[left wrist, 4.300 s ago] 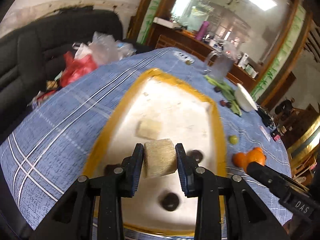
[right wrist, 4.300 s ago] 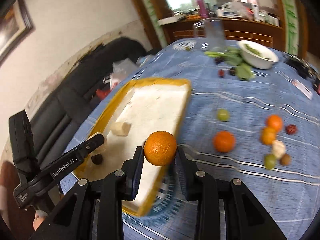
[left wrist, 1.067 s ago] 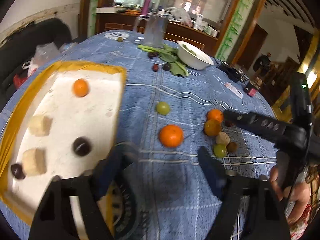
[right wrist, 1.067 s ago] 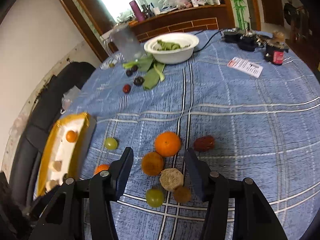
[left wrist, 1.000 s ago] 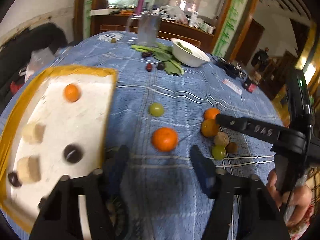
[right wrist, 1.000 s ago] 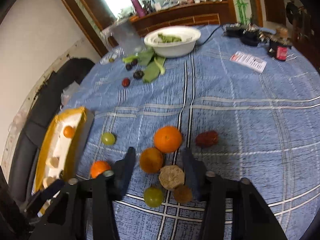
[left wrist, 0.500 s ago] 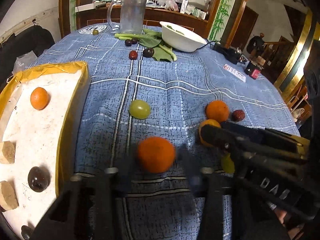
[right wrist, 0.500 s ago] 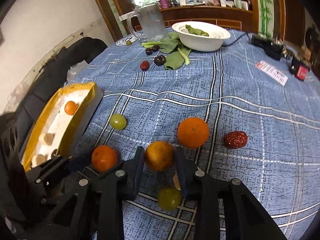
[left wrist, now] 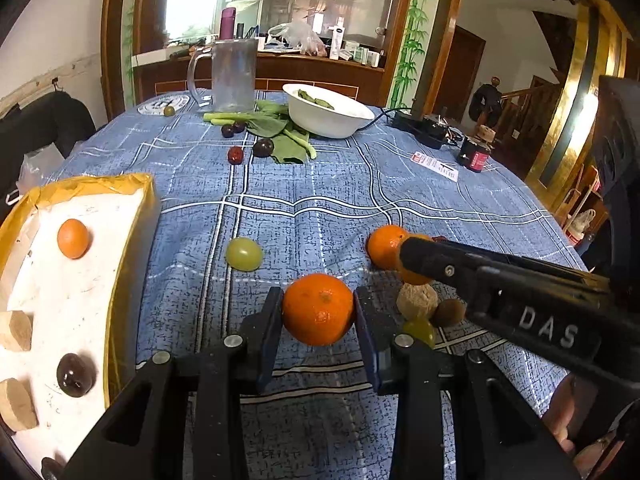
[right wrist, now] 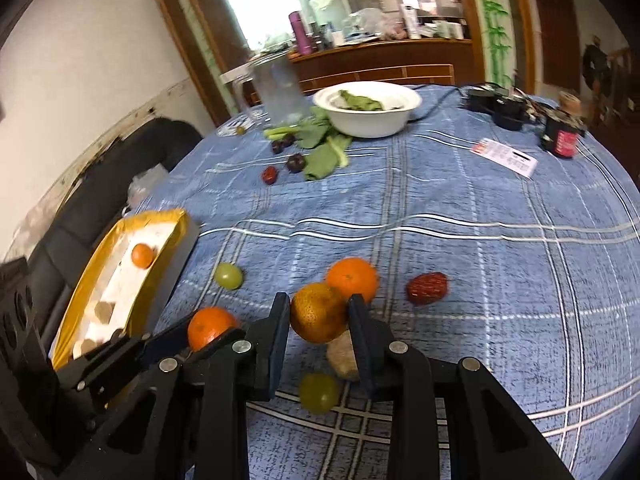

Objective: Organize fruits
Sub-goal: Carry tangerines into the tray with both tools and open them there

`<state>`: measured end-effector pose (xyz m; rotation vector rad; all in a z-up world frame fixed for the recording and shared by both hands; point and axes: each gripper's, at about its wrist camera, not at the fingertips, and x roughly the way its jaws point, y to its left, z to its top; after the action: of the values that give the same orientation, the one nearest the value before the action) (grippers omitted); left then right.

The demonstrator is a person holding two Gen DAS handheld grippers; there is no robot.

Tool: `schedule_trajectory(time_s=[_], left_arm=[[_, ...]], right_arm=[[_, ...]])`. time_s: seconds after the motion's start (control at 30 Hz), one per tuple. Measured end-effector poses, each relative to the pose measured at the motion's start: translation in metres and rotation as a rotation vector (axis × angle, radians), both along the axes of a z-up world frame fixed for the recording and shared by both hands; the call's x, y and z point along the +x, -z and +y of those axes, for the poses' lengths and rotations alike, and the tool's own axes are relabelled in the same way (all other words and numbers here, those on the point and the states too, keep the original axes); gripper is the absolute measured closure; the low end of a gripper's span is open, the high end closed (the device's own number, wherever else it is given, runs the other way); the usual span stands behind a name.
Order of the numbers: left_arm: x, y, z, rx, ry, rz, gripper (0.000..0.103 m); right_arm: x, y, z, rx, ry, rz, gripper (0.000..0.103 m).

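Observation:
My left gripper [left wrist: 318,312] is shut on an orange mandarin [left wrist: 318,309] just above the blue cloth. My right gripper [right wrist: 318,314] is shut on a duller orange mandarin [right wrist: 318,312], which it holds a little off the cloth. A third mandarin [right wrist: 352,279] lies just behind it. The yellow-rimmed white tray [left wrist: 128,248] at the left holds a small mandarin [left wrist: 72,238], a dark fruit [left wrist: 75,374] and beige chunks [left wrist: 15,336]. A green grape [left wrist: 244,254] lies between tray and grippers.
A beige lump [right wrist: 343,354], a green grape [right wrist: 319,392] and a red date [right wrist: 427,288] lie around the right gripper. Far back stand a white bowl [left wrist: 328,114], green leaves [left wrist: 280,128], dark fruits [left wrist: 263,147], a glass jug [left wrist: 233,74] and a small can [left wrist: 474,155].
Both grippers moved from the tray to the loose fruits and closed, each on a mandarin. The beige chunk and the small mandarin they held earlier now lie in the tray.

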<state>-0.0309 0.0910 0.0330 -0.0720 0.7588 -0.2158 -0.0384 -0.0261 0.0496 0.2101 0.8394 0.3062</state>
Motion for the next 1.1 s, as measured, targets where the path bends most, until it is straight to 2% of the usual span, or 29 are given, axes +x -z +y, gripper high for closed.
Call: schedule_trajectory(time_s=[0.17, 0.37, 0.5, 0.63, 0.77, 0.93, 1.1], left_arm=[[-0.012, -0.007, 0.011, -0.051, -0.008, -0.025, 0.070], [-0.052, -0.022, 0.053, -0.206, -0.034, -0.007, 0.069], [-0.082, -0.039, 0.092, -0.245, -0.111, -0.026, 0.069], [-0.107, -0.047, 0.138, -0.208, -0.247, -0.044, 0.069], [-0.116, -0.036, 0.177, -0.185, -0.375, -0.009, 0.069], [-0.116, -0.023, 0.199, -0.196, -0.415, 0.029, 0.069], [-0.114, -0.016, 0.208, -0.193, -0.448, 0.039, 0.069]], right_arm=[[-0.022, -0.006, -0.015, 0.076, 0.054, 0.016, 0.071], [-0.062, -0.020, -0.008, 0.027, 0.033, 0.008, 0.071], [-0.076, -0.036, 0.012, 0.048, -0.023, 0.005, 0.071], [-0.091, -0.052, 0.057, 0.070, -0.141, -0.023, 0.071], [-0.089, -0.046, 0.108, 0.093, -0.245, 0.014, 0.070], [-0.084, -0.028, 0.159, 0.061, -0.321, 0.059, 0.070], [-0.081, -0.017, 0.188, 0.012, -0.354, 0.065, 0.069]])
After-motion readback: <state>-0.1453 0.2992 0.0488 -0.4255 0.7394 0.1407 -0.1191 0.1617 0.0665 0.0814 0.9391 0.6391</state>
